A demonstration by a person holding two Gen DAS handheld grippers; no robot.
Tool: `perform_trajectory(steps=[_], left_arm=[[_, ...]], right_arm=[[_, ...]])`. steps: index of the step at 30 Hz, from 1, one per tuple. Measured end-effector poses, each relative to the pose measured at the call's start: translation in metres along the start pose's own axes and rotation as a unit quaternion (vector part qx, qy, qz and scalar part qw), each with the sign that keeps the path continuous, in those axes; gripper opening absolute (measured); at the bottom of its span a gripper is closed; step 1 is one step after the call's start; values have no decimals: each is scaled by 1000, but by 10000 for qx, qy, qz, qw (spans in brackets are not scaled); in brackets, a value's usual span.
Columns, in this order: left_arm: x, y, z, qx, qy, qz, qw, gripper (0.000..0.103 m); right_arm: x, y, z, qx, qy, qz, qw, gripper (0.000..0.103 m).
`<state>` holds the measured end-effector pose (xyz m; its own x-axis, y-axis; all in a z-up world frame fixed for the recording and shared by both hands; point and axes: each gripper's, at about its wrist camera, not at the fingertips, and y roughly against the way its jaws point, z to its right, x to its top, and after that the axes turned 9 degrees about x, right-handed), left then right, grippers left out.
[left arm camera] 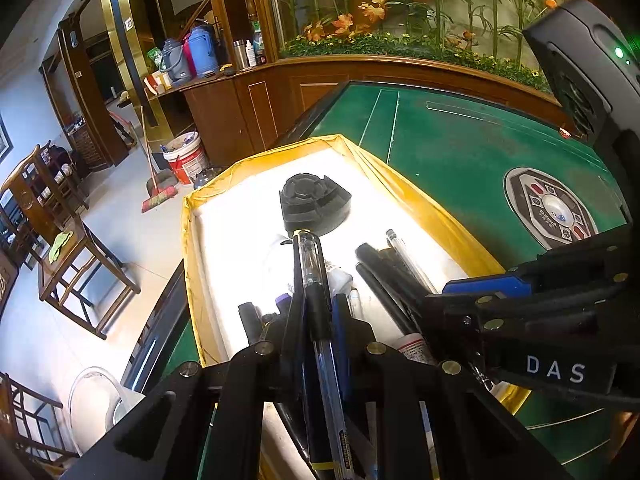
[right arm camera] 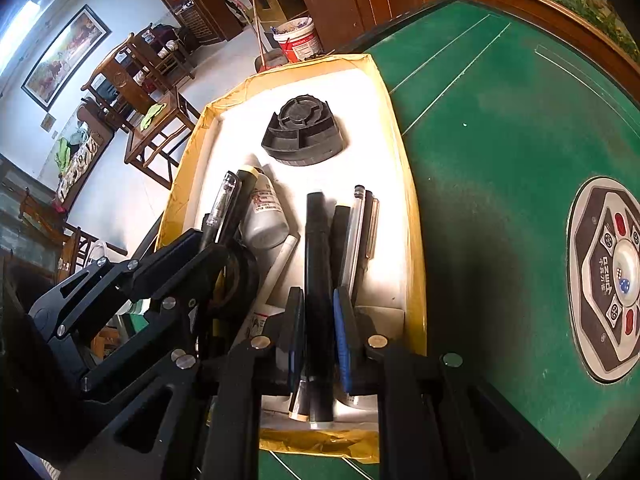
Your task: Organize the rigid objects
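A shallow white box with a yellow taped rim [left arm camera: 420,208] [right arm camera: 408,208] lies on the green table. At its far end stands a black desk organizer [left arm camera: 314,206] [right arm camera: 306,136]. My left gripper [left arm camera: 316,304] is shut on a pen with a clear cap [left arm camera: 310,264], held just above the box; the right wrist view shows this gripper [right arm camera: 204,246] at the left. My right gripper [right arm camera: 319,304] is shut on a thick black marker [right arm camera: 318,232] that points toward the organizer. A grey bottle [right arm camera: 264,216], a black tape roll [right arm camera: 240,276] and several pens [right arm camera: 356,232] lie in the box.
The green felt table [right arm camera: 500,140] has a round control panel [right arm camera: 616,276] [left arm camera: 552,208] in its middle. The box sits at the table's left edge, with floor below. A wooden chair [left arm camera: 80,264], a white bucket [left arm camera: 186,156] and a broom stand on that floor.
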<state>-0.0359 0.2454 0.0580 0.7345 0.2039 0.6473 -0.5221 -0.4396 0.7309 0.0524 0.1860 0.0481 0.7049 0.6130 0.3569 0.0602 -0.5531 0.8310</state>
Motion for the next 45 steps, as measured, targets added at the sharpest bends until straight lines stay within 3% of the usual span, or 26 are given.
perform_trajectory(steps=[6, 8, 10, 15, 19, 24, 27, 29, 32, 37, 40, 42, 45], left_arm=[[-3, 3, 1, 5, 24, 18, 10000, 14], [-4, 6, 3, 3, 38, 6, 10000, 19], [-5, 9, 2, 43, 83, 34, 10000, 38], [-4, 20, -3, 116, 228, 171, 9995, 71], [-4, 30, -6, 49, 342, 251, 9991, 86], [1, 55, -11, -191, 422, 409, 9981, 92], [5, 80, -25, -327, 500, 482, 9970, 94], [8, 96, -35, -341, 667, 588, 9955, 102], [15, 125, -45, 194, 693, 684, 9951, 102], [28, 185, -55, 397, 840, 879, 9918, 102], [40, 232, -60, 345, 874, 1280, 9873, 102], [43, 263, -60, 435, 779, 1693, 9815, 102], [41, 284, -63, 843, 1188, 2057, 9677, 102]], right_arm=[[-2, 4, 0, 29, -32, 46, 10000, 15], [-4, 7, 0, 36, -37, 74, 10000, 15], [-6, 12, 0, 44, -49, 119, 9999, 15], [-13, 26, 0, 30, -61, 252, 9997, 16], [-23, 47, 3, -3, -111, 422, 9990, 28], [-42, 80, 10, 49, -195, 679, 9975, 30], [-64, 101, 15, 19, -217, 790, 9966, 36], [-76, 109, 19, 6, -210, 818, 9964, 37], [-101, 118, 28, -24, -244, 760, 9968, 37], [-138, 129, 45, -149, -324, 601, 9976, 37], [-150, 138, 56, -218, -405, 605, 9971, 37], [-158, 144, 64, -235, -473, 618, 9967, 37], [-164, 148, 71, -223, -552, 637, 9962, 37]])
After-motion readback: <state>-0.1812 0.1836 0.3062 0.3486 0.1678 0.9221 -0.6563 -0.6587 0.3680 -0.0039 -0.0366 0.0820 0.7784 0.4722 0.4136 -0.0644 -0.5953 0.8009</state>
